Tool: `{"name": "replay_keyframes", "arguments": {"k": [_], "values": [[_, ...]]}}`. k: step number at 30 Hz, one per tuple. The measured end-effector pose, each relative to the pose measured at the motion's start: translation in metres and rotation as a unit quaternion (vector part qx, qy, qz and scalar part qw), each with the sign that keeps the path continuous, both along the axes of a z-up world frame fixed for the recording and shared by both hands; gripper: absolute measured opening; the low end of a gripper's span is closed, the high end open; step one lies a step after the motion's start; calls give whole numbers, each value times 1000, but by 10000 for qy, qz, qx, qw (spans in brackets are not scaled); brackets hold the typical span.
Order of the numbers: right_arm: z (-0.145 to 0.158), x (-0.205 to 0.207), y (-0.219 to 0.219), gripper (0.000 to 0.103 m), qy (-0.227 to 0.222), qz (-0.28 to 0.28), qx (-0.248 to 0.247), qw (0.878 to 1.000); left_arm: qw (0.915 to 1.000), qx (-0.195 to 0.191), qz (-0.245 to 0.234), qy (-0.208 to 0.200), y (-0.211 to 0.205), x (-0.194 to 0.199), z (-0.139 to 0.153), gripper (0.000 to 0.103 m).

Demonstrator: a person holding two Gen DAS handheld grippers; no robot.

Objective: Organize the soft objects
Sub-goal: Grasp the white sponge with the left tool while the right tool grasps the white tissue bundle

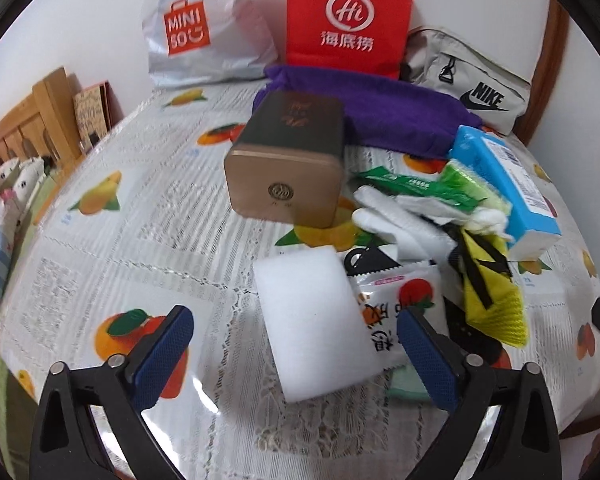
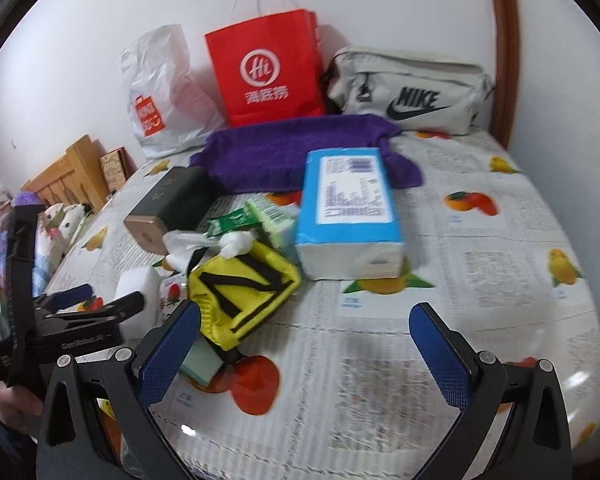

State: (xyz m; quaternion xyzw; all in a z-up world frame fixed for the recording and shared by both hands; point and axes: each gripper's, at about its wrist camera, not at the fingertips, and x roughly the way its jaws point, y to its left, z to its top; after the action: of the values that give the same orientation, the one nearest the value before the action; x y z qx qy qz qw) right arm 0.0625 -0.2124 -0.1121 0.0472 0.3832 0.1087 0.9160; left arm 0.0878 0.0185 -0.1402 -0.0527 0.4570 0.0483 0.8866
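Lying flat beside a crumpled soft pile, white sponge block (image 1: 312,320).

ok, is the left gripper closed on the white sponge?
No. The left gripper is open, its fingers apart on either side of the white sponge, which lies on the table untouched.

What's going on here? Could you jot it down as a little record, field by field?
Surface: table with fruit-print cloth
Left gripper: open, white sponge between its fingers
Right gripper: open, holding nothing
Clutter pile: yellow mesh pouch, blue tissue pack, dark tin
Against the wall: red paper bag, white plastic bag, grey Nike pouch
In front of them: purple towel
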Motion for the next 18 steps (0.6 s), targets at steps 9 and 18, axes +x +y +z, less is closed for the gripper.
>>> {"name": "replay_keyframes", "arguments": {"k": [9, 18], "values": [[-11, 27, 29, 99, -12, 320, 162, 9994, 9997, -221, 9, 88, 26, 11, -15, 57], [-6, 61, 58, 80, -242, 684, -262, 9970, 9992, -262, 289, 114, 54, 16, -17, 58]]}}
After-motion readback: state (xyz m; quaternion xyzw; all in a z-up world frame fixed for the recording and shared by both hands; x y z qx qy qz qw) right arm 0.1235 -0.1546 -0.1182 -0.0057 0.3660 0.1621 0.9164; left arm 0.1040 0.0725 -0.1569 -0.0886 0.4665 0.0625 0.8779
